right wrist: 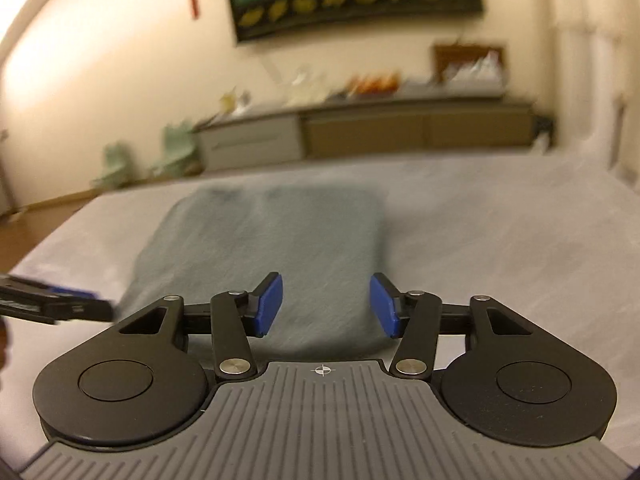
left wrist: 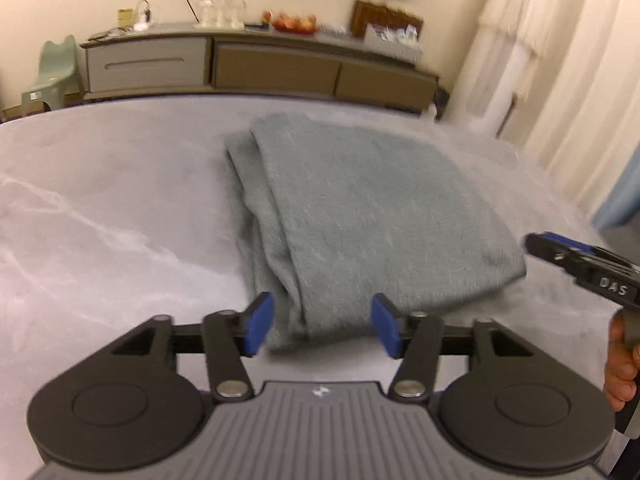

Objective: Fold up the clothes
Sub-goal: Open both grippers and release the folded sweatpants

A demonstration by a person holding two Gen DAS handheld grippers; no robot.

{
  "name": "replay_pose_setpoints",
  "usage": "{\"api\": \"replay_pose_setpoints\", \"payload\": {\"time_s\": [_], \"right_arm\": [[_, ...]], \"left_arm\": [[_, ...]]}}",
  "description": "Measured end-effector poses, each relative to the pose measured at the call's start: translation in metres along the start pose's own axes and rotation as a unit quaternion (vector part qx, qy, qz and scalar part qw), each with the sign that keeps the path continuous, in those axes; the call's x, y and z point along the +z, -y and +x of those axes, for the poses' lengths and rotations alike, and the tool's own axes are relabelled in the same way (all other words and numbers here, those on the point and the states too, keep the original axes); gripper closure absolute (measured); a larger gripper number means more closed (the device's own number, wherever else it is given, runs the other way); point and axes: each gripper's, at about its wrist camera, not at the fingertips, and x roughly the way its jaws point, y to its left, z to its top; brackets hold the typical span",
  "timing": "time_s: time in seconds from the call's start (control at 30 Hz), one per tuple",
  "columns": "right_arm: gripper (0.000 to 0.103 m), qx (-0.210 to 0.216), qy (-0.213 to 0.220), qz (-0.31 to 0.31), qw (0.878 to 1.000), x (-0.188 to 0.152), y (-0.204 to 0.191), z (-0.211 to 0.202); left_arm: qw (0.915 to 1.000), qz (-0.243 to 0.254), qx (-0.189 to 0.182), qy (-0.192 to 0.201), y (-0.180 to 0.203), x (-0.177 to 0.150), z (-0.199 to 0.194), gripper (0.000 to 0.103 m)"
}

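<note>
A grey-green garment (left wrist: 360, 216) lies folded into a thick rectangle on the pale marbled table (left wrist: 100, 220). Its layered folds show along its left side. My left gripper (left wrist: 322, 326) is open and empty, just above the garment's near edge. My right gripper (right wrist: 326, 306) is open and empty, over the near part of the same garment (right wrist: 272, 240). The right gripper also shows at the right edge of the left wrist view (left wrist: 580, 264), beside the garment's right corner. The left gripper shows at the left edge of the right wrist view (right wrist: 56, 300).
A long low sideboard (left wrist: 260, 64) with drawers stands behind the table, carrying glassware, fruit and boxes. A green plastic chair (left wrist: 52, 72) stands at its left. White curtains (left wrist: 560, 60) hang at the right. The table's far edge (right wrist: 480, 160) runs behind the garment.
</note>
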Motion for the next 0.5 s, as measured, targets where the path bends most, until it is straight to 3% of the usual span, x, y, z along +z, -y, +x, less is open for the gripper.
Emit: {"api": "replay_pose_setpoints", "payload": {"time_s": [0.07,0.13,0.2,0.27,0.3,0.33,0.5], "right_arm": [[0.045,0.006,-0.062,0.018,0.998,-0.006,0.005,0.019],[0.033,-0.021,-0.071,0.039,0.996,-0.008,0.013,0.022],[0.030,-0.056,-0.061,0.029,0.996,-0.002,0.010,0.010],[0.024,-0.076,-0.031,-0.012,0.997,0.000,-0.001,-0.010],[0.015,-0.082,-0.017,-0.035,0.996,0.000,-0.008,-0.021],[0.010,-0.083,-0.006,-0.053,0.995,-0.001,-0.017,-0.032],[0.008,-0.063,0.000,-0.105,0.992,-0.014,-0.045,-0.066]], "left_arm": [[0.9998,0.007,0.008,-0.014,0.004,-0.003,0.006,0.044],[0.9995,-0.012,0.017,-0.023,-0.001,-0.006,0.007,0.044],[0.9994,-0.018,0.026,-0.014,0.001,-0.009,-0.002,0.043],[0.9992,-0.006,0.039,0.009,0.008,-0.011,-0.016,0.036],[0.9987,0.000,0.046,0.023,0.014,-0.012,-0.023,0.028],[0.9981,0.005,0.050,0.034,0.019,-0.014,-0.029,0.024],[0.9966,0.020,0.053,0.059,0.044,-0.024,-0.047,0.016]]}}
